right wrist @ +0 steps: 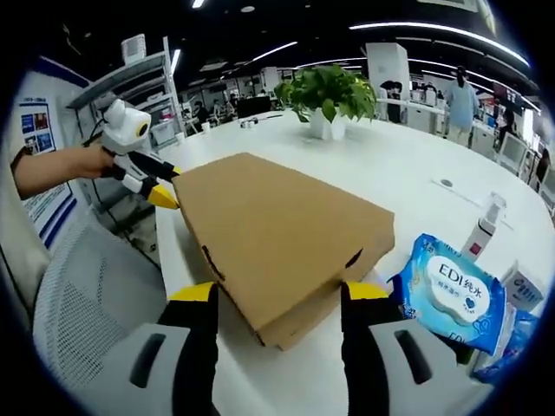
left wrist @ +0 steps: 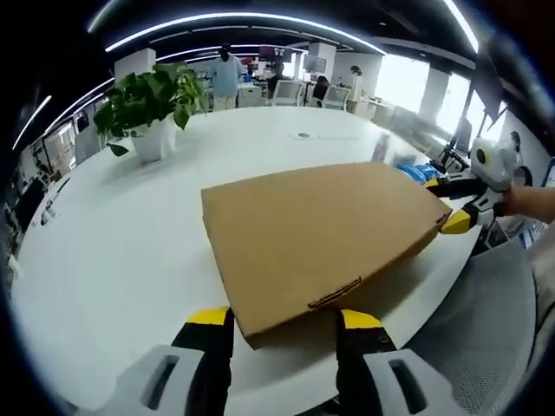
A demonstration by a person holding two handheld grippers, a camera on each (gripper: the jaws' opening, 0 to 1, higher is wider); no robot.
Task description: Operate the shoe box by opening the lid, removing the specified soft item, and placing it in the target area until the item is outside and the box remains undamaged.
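The shoe box point(left wrist: 321, 238) sits closed in the middle of the left gripper view, a flat brown cardboard box resting on the white table point(left wrist: 113, 251), its lid down and a small tab slot along the near edge. The left gripper point(left wrist: 285, 322) rises from the bottom of that frame with its 2 yellow-tipped jaws spread wide on either side of the box's nearest corner, gripping nothing. At the right edge of the same view, the right gripper point(left wrist: 458, 208) reaches in, held by a hand point(left wrist: 529, 201), its yellow tips at the box's far corner; whether they pinch the lid edge cannot be told.

In the right gripper view the same box point(right wrist: 277, 238) fills the centre, seen from the opposite end. The right gripper point(right wrist: 279, 295) stands at the bottom with both jaws spread wide, flanking the near corner and closed on nothing. The left gripper point(right wrist: 160, 192) appears at the upper left, touching the far corner.

This view also shows a blue wet-wipe pack point(right wrist: 447, 290) just beside the box at lower right and a spray bottle point(right wrist: 483, 227) behind it. A potted plant point(left wrist: 147, 108) stands at the upper left of the left gripper view. A mesh chair point(right wrist: 87, 295) sits at the left.
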